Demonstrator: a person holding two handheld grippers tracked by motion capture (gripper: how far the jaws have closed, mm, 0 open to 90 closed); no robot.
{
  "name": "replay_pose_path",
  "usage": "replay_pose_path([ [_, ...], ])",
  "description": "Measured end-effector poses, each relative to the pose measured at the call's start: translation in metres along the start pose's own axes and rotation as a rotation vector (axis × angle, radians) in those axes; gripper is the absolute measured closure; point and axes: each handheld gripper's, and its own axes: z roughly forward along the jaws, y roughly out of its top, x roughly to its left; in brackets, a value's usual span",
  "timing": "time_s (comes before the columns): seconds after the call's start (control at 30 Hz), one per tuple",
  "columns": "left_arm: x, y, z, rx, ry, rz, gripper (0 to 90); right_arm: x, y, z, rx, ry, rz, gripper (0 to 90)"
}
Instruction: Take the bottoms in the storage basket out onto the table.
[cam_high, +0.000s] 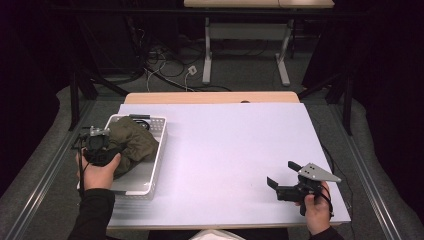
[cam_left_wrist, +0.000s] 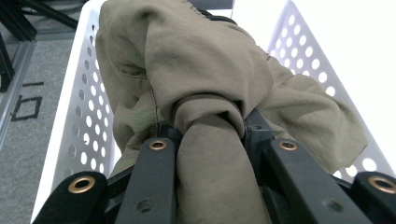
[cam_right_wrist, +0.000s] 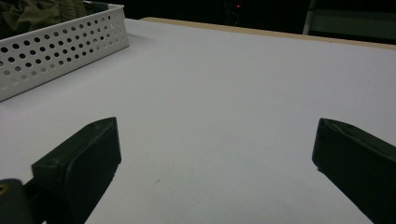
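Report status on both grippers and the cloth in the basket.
Left gripper shut on olive cloth, cloth bunched inside white perforated basket. Right gripper open, nothing between its jaws, over the bare white tabletop. Nothing in the way.

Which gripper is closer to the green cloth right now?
Left. The left gripper is clamped on the cloth in the basket; the right gripper sits open, far across the table.

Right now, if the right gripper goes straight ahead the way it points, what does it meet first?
Probably nothing soon: ahead of the right gripper lies bare white tabletop; the white perforated plastic basket stays off to the side.
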Motion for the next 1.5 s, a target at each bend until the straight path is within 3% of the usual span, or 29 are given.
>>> replay_pose_path([
  [0.97,-0.012,0.019,-0.038,-0.118,-0.001,0.061,72.3,0.000,0.000,0.000,0.003,-0.001,-0.002,1.1],
  [1.5,-0.017,0.022,-0.045,-0.179,-0.019,0.075,72.6,0.000,-0.001,0.001,0.005,0.000,-0.005,1.1],
])
